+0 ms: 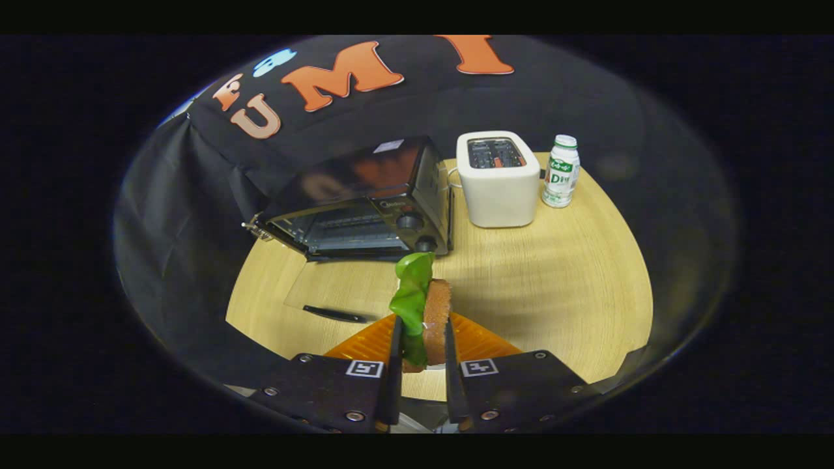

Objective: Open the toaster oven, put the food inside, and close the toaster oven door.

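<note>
My gripper [421, 339] is shut on a sandwich [435, 312], a brown bread slice with a green lettuce leaf [412, 286] held on edge between both fingers. It hangs above an orange plate [479, 339] just ahead of the fingers. Beyond it on the round wooden table [554, 280] stands the black toaster oven [365, 195]. Its glass door [339, 286] lies flat open on the table, handle [335, 314] towards me, and the rack inside is bare.
A white pop-up toaster [498, 179] stands right of the oven, with a small white bottle [560, 171] beside it. Black cloth hangs behind and left of the table. Bare tabletop stretches right of the plate.
</note>
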The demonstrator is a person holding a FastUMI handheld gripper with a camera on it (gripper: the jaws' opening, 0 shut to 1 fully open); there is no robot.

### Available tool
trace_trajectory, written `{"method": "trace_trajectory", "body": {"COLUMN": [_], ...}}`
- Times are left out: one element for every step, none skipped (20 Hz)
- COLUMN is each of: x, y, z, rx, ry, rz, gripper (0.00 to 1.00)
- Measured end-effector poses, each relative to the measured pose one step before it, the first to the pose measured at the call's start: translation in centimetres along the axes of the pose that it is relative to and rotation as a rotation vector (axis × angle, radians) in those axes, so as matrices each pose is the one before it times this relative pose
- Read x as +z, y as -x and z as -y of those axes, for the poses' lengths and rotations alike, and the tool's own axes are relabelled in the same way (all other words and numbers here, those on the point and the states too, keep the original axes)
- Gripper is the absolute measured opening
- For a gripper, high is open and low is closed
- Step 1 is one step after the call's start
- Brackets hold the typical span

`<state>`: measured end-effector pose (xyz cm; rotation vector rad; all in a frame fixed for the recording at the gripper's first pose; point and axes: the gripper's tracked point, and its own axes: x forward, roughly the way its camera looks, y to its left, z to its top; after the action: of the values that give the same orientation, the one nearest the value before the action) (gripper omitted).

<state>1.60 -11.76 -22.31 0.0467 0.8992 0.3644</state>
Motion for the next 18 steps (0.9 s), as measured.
{"method": "trace_trajectory", "body": {"x": [0.594, 0.359, 0.319, 0.343, 0.451, 0.183, -0.003, -0.250, -0.364, -0.355, -0.509, -0.616, -0.652, -0.526, -0.374, -0.318, -0.313, -0.421], "y": [0.341, 0.298, 0.086, -0.012, -0.248, -0.358, -0.540, -0.333, -0.626, -0.609, -0.684, -0.780, -0.888, -0.841, -0.993, -0.851, -0.984, -0.982], "z": [-0.698, -0.833, -0.822, -0.682, -0.542, -0.559, -0.789, -0.797, -0.744, -0.534, -0.407, -0.365, -0.188, -0.019, 0.059, 0.045, 0.066, 0.202], "rx": [0.01044, 0.01457, 0.01662, 0.01170, 0.00745, 0.00898, 0.01532, 0.02216, 0.02342, 0.02021, 0.01664, 0.01150, 0.00857, 0.01133, 0.00998, 0.01211, 0.00833, 0.00287], "ry": [-0.02409, -0.02736, -0.02631, -0.03123, -0.03696, -0.04497, -0.04389, -0.04211, -0.04019, -0.04313, -0.04236, -0.03889, -0.03241, -0.02842, -0.03452, -0.03720, -0.04109, -0.03649], "rz": [0.02461, 0.02315, 0.02088, 0.02431, 0.03019, 0.03018, 0.02128, 0.01802, 0.01598, 0.01206, 0.00830, 0.00781, 0.00693, 0.00614, 0.01549, 0.01515, 0.01268, 0.01147], "gripper": [0.29, 0.29, 0.29, 0.29, 0.29, 0.29, 0.29, 0.29, 0.29, 0.29, 0.29, 0.29, 0.29, 0.29, 0.29, 0.29, 0.29, 0.29]}}
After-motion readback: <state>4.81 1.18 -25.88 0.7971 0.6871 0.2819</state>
